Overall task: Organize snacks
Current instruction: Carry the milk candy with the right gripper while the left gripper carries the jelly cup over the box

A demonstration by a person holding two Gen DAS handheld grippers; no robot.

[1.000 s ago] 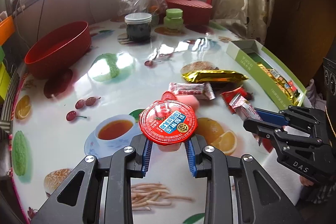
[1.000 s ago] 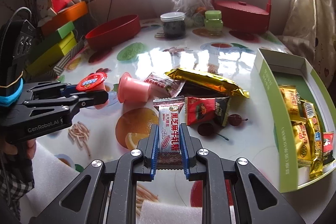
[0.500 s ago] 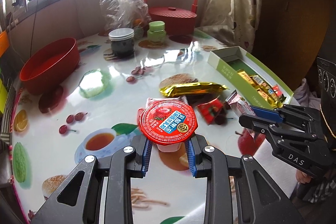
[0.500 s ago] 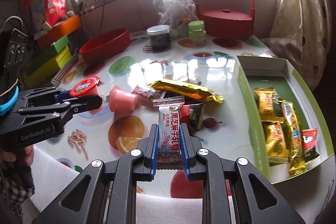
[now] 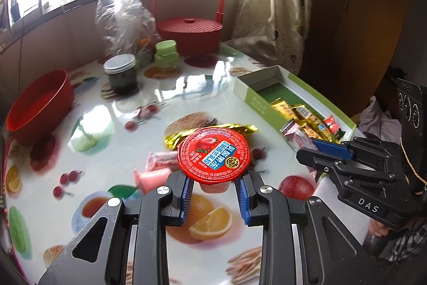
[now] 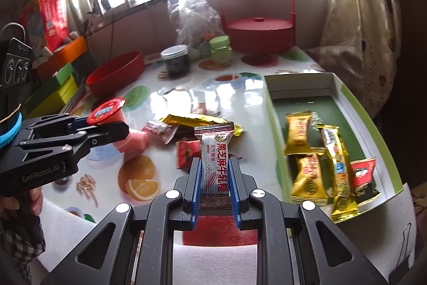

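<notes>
My left gripper point(image 5: 214, 187) is shut on a pink jelly cup with a red foil lid point(image 5: 214, 158), held above the table; the same jelly cup point(image 6: 106, 110) shows in the right wrist view at the left. My right gripper point(image 6: 213, 174) is shut on a white and red nougat candy point(image 6: 214, 159), also lifted; that candy point(image 5: 296, 134) appears at the right of the left wrist view. The green-edged box point(image 6: 269, 108) at the right holds several gold and red snack packs point(image 6: 307, 178). A gold bar point(image 6: 197, 119), a second pink cup point(image 6: 136, 140) and small red packets point(image 6: 186, 151) lie on the table.
A red bowl point(image 5: 37, 108) stands at the left. At the back are a dark jar with a silver lid point(image 5: 121, 74), a green jar point(image 5: 166, 55), a plastic bag point(image 5: 125, 18) and a red lidded basket point(image 5: 190, 34). Coloured boxes point(image 6: 53, 87) are stacked far left. A curtain hangs at right.
Both grippers have risen and swung toward the right with their snacks; the green-edged box now sits nearer and larger in both views. Neither grip has altered.
</notes>
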